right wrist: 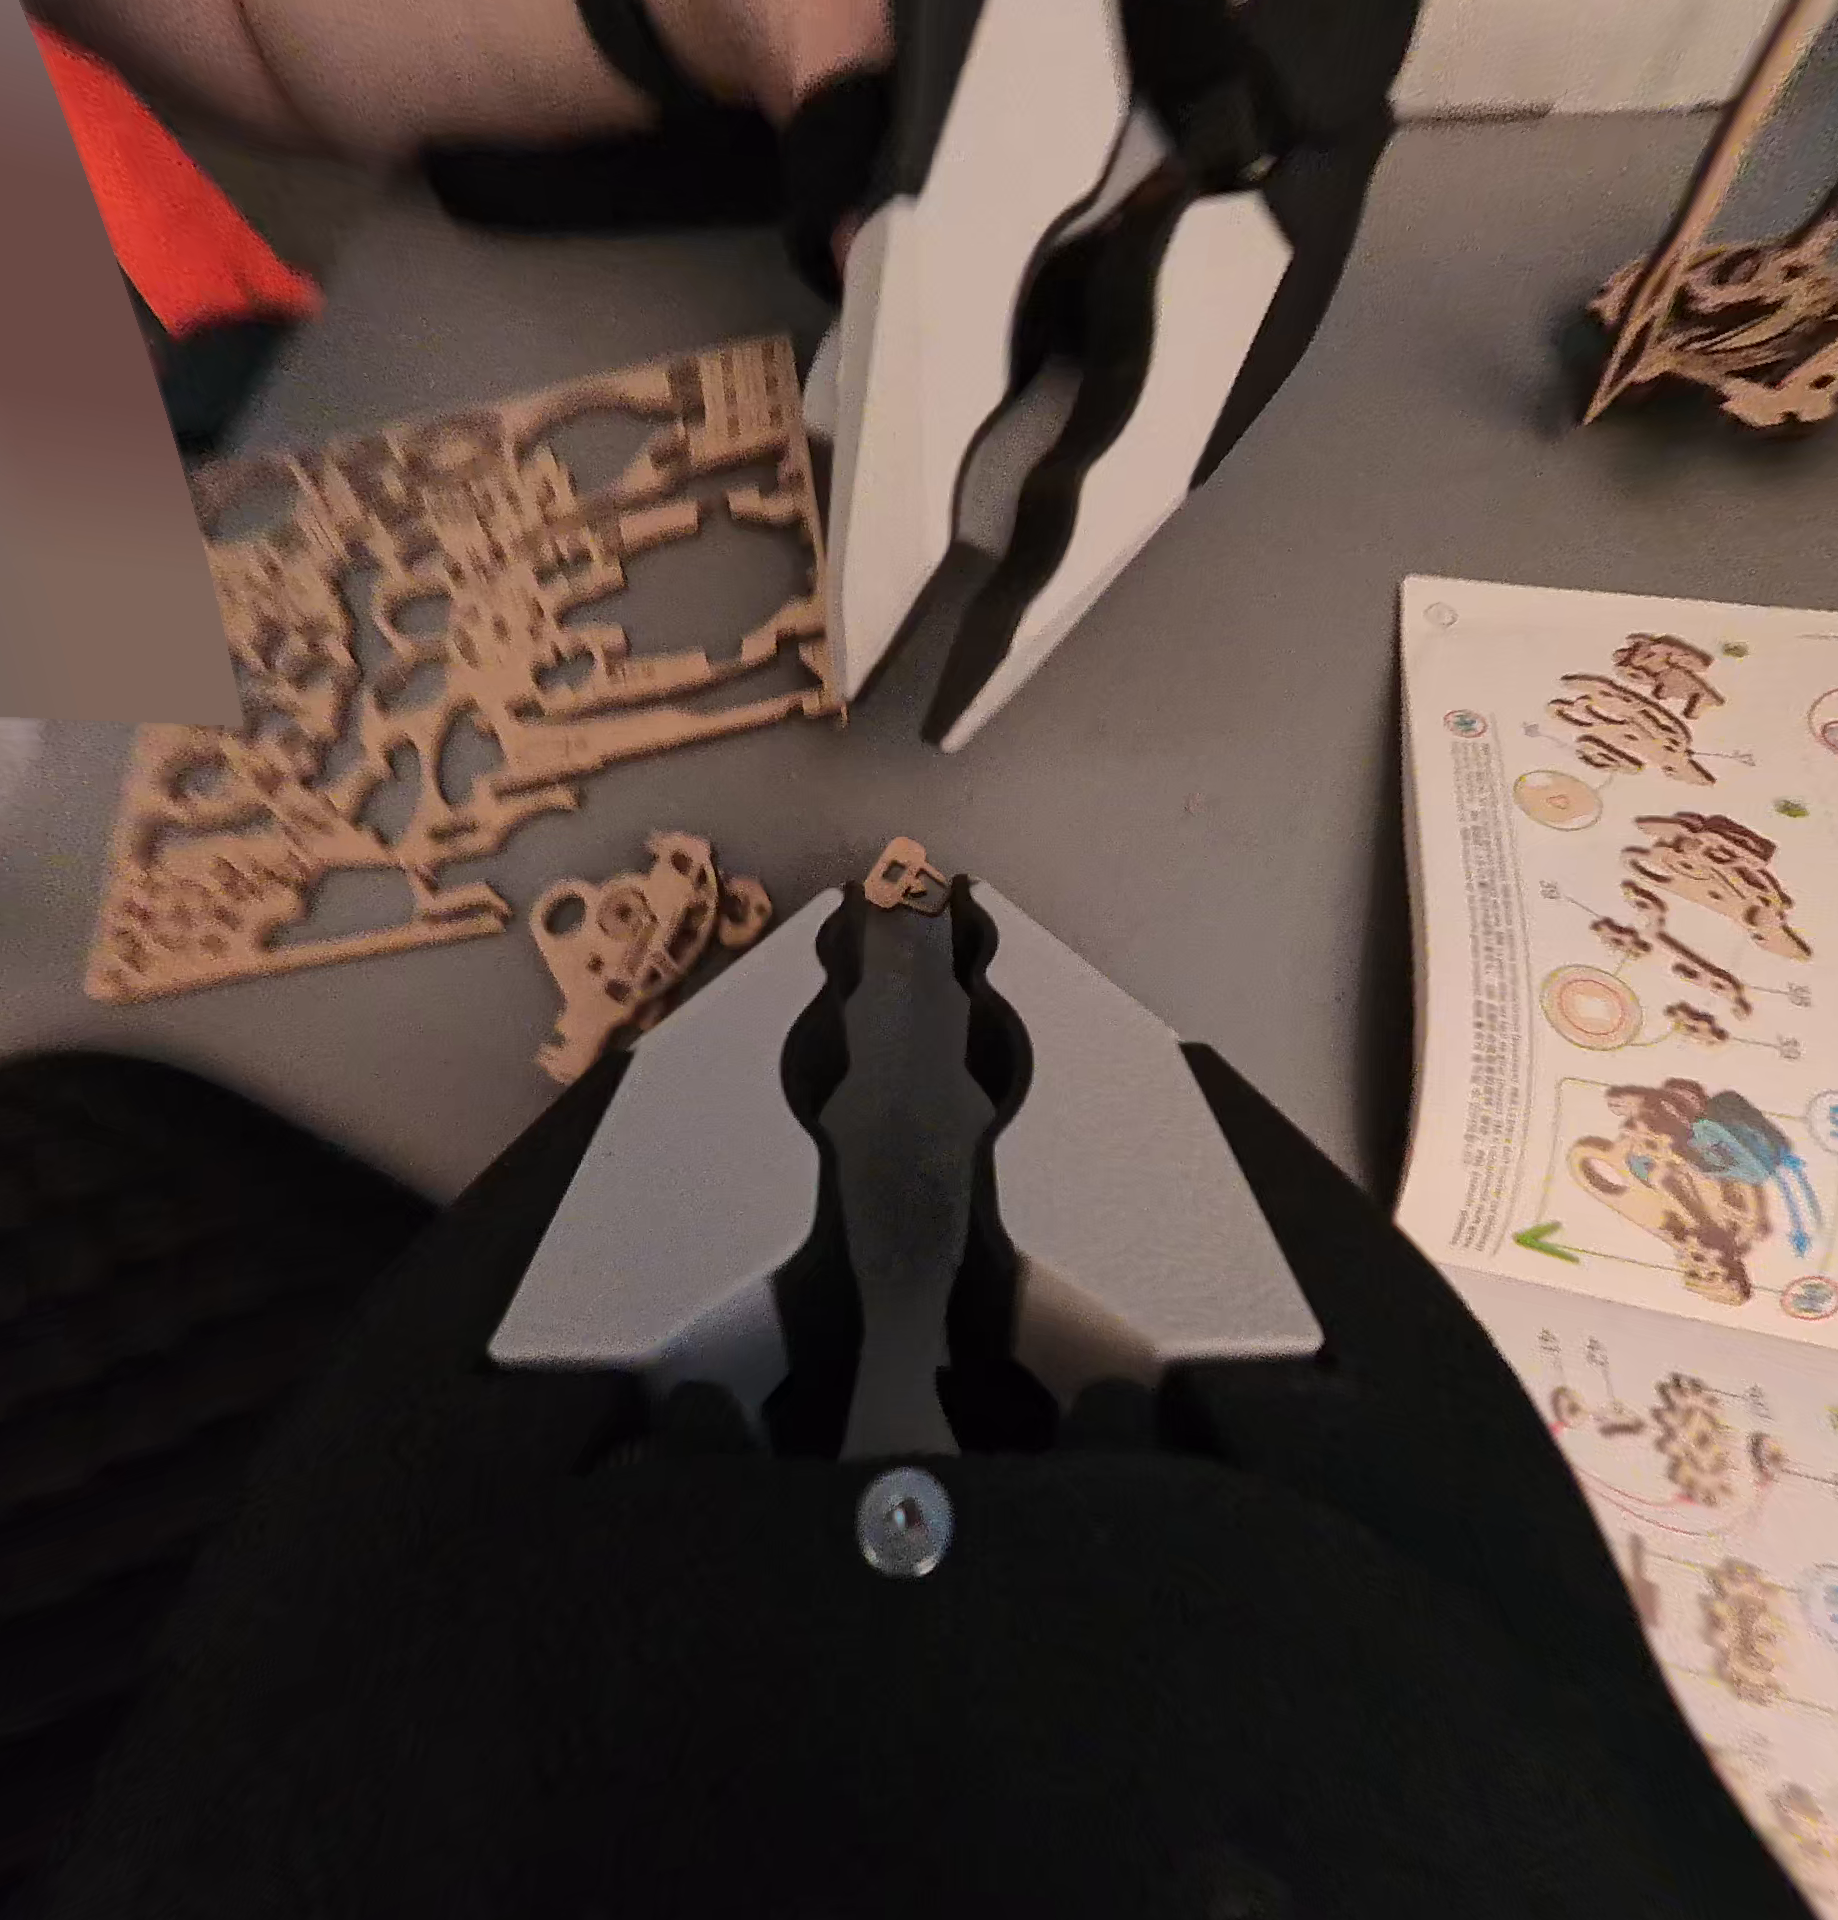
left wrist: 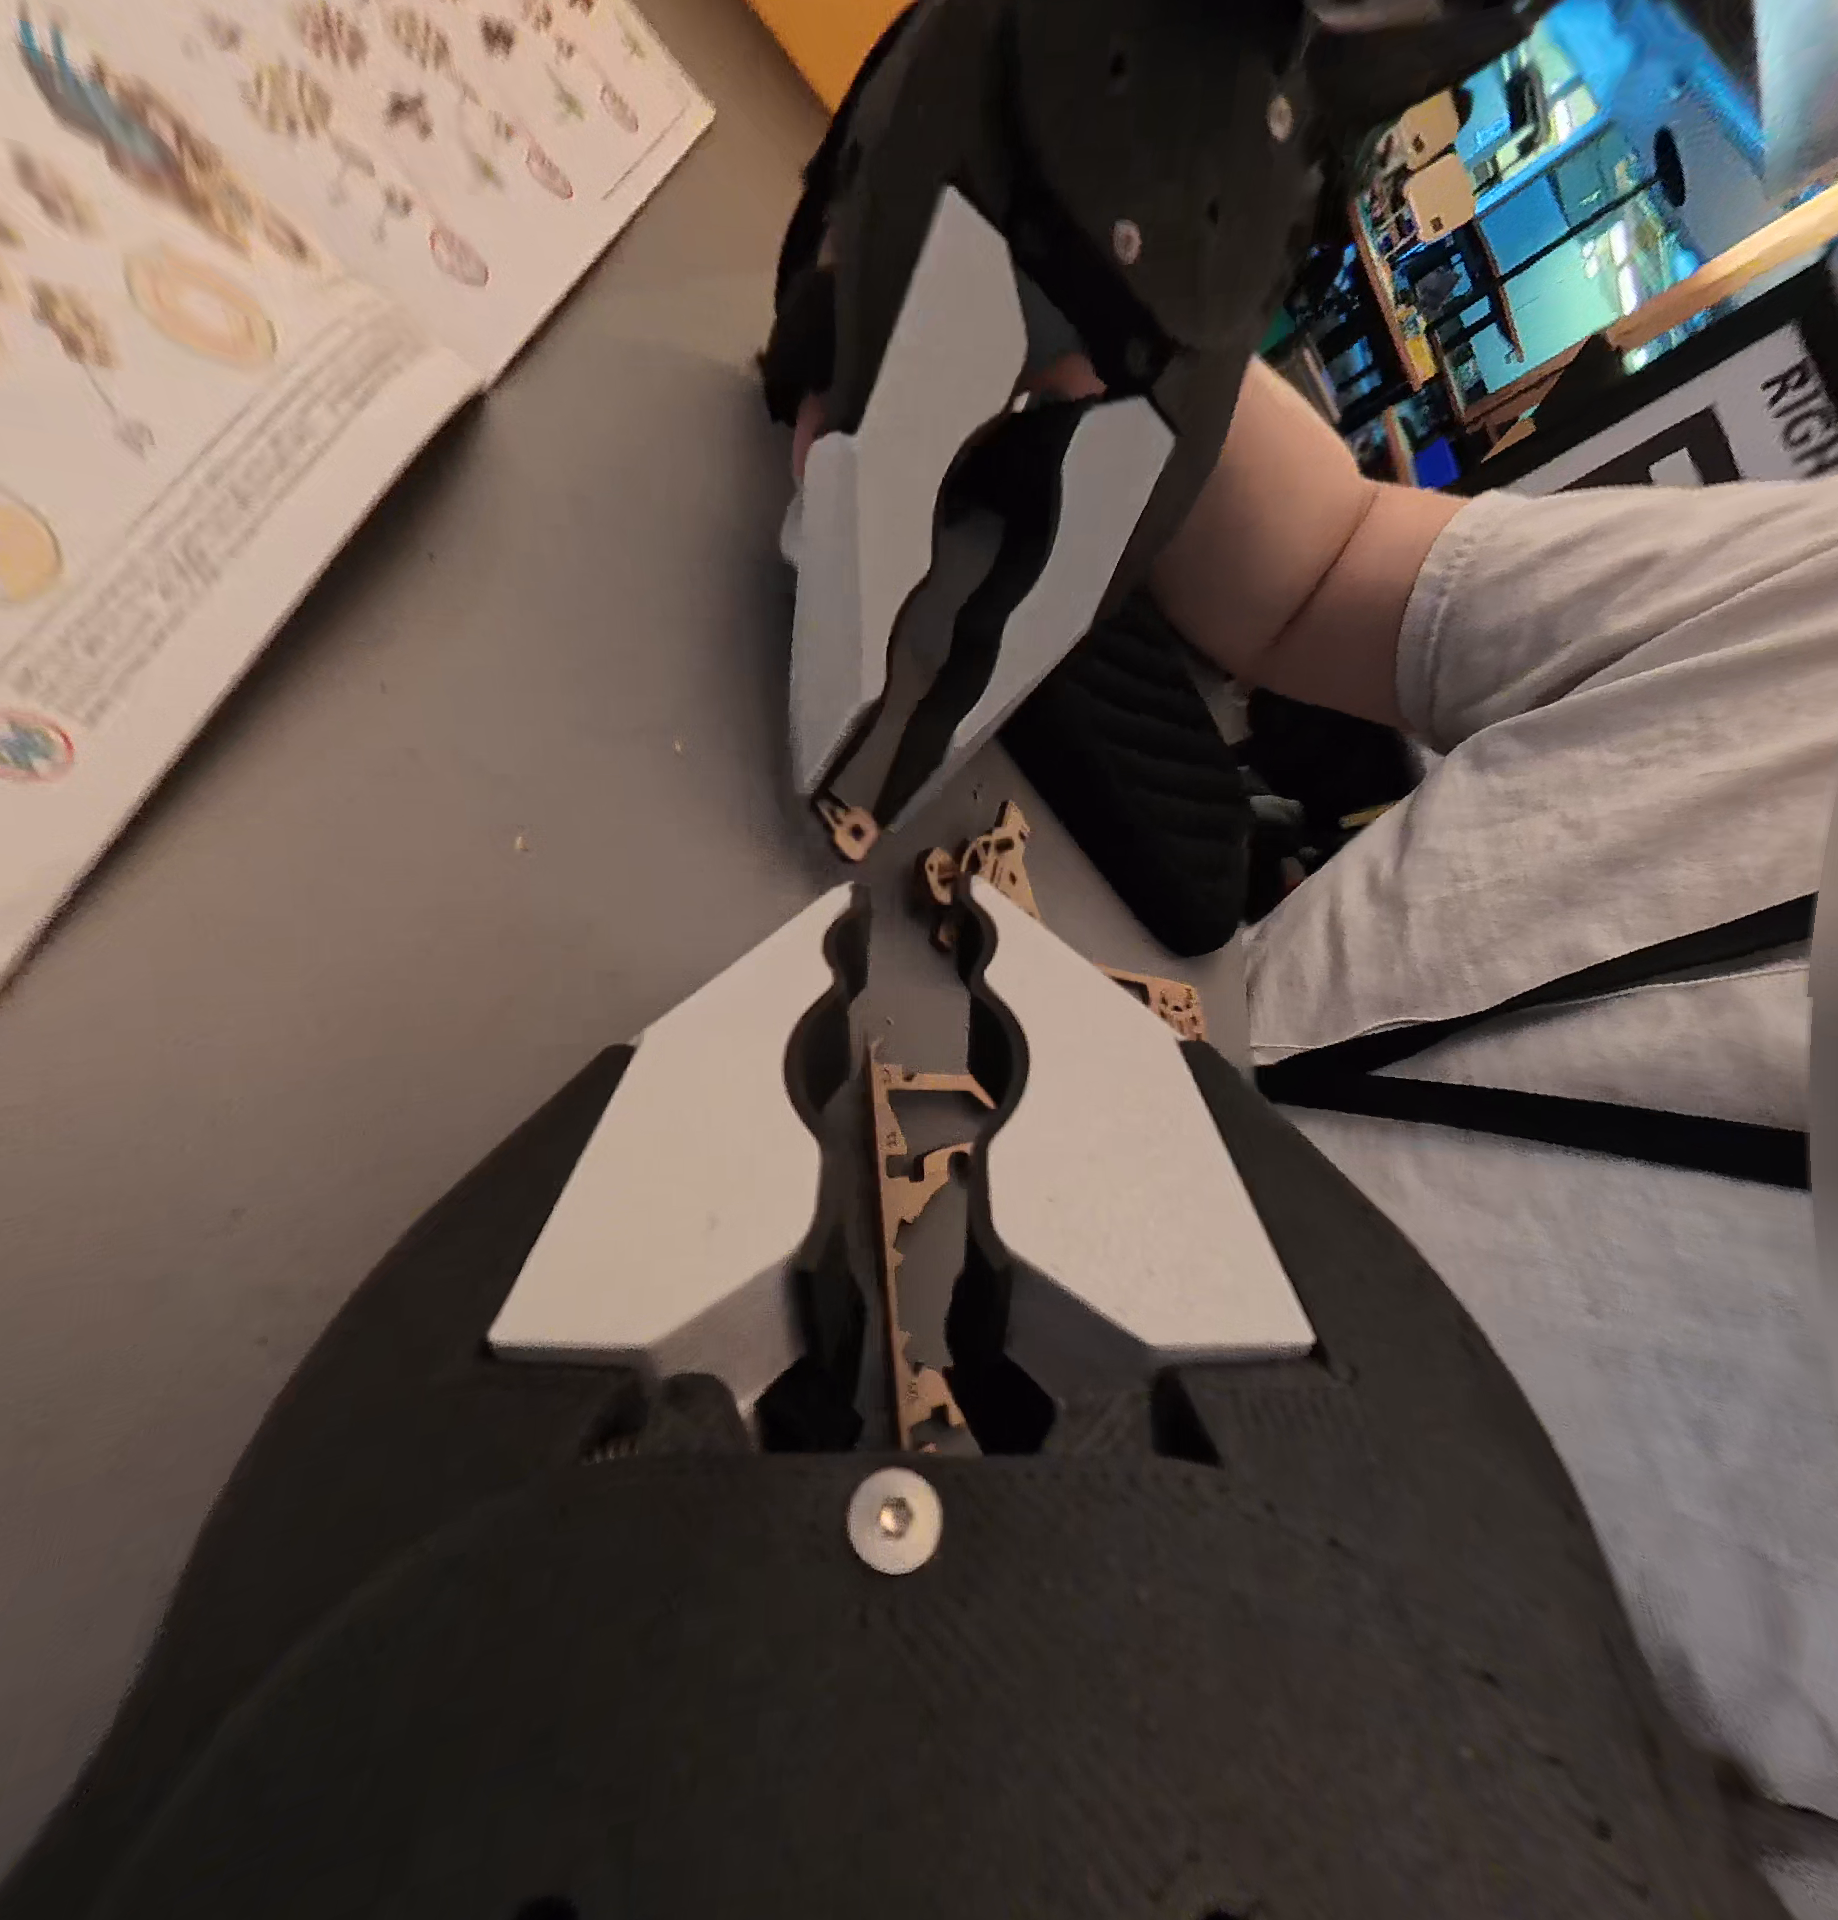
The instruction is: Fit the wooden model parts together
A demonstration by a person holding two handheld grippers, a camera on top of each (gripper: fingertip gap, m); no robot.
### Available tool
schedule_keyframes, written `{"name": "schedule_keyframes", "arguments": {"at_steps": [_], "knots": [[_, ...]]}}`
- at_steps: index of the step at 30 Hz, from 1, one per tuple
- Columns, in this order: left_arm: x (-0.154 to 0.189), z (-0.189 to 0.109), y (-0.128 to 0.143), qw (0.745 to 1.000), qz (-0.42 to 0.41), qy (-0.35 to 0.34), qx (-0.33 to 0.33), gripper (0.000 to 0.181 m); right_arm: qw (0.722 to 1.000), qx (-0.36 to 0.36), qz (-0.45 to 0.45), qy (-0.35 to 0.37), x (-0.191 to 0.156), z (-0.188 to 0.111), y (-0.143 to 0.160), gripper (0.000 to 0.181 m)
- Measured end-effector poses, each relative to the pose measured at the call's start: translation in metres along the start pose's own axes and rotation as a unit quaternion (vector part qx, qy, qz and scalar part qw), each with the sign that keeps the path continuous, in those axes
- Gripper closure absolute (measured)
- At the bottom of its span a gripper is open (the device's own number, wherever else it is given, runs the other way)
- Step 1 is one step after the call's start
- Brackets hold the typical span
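My right gripper (right wrist: 902,883) is shut on a small tan wooden part (right wrist: 899,876), pinched at its fingertips just above the grey table (right wrist: 1154,810). The left wrist view shows it from the front (left wrist: 855,823), with the same part (left wrist: 850,831) at its tip. My left gripper (left wrist: 915,899) faces it tip to tip, a short gap apart. Its jaws stand narrowly open with nothing between them. In the right wrist view it (right wrist: 910,717) hangs over the edge of a wooden parts sheet (right wrist: 520,540). A small wooden sub-assembly (right wrist: 634,935) lies on the table beside both tips.
A second punched-out sheet (right wrist: 302,862) lies left of the sub-assembly. An open instruction booklet (right wrist: 1642,987) lies to the right and also shows in the left wrist view (left wrist: 219,312). A built wooden model (right wrist: 1746,312) stands far right. A person's arm (left wrist: 1310,582) is near the table edge. Left and right tips are no more than a few centimetres apart. From either gripper's tips it is about 20 centimetres to the built wooden model (right wrist: 1746,312).
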State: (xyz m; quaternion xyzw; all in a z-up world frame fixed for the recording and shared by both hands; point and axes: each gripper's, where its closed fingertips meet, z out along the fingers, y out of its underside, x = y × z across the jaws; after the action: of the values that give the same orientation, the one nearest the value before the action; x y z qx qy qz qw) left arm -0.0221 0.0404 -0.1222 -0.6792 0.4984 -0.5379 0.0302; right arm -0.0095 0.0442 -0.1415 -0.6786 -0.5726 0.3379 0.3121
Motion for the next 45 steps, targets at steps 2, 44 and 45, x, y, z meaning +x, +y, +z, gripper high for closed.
{"name": "schedule_keyframes", "arguments": {"at_steps": [2,44,45], "knots": [[0.003,-0.005,-0.01,0.996,0.085,-0.031,0.017,0.157,0.994,0.059,0.086,-0.045,-0.002,-0.01,-0.019,0.166],[0.025,-0.009,-0.03,0.991,0.028,-0.001,0.127,0.18,0.963,0.153,-0.125,0.184,-0.004,-0.069,-0.084,0.141],[0.024,-0.007,-0.028,0.993,0.011,0.002,0.12,0.18,0.959,0.126,-0.155,0.199,-0.01,-0.065,-0.083,0.141]]}}
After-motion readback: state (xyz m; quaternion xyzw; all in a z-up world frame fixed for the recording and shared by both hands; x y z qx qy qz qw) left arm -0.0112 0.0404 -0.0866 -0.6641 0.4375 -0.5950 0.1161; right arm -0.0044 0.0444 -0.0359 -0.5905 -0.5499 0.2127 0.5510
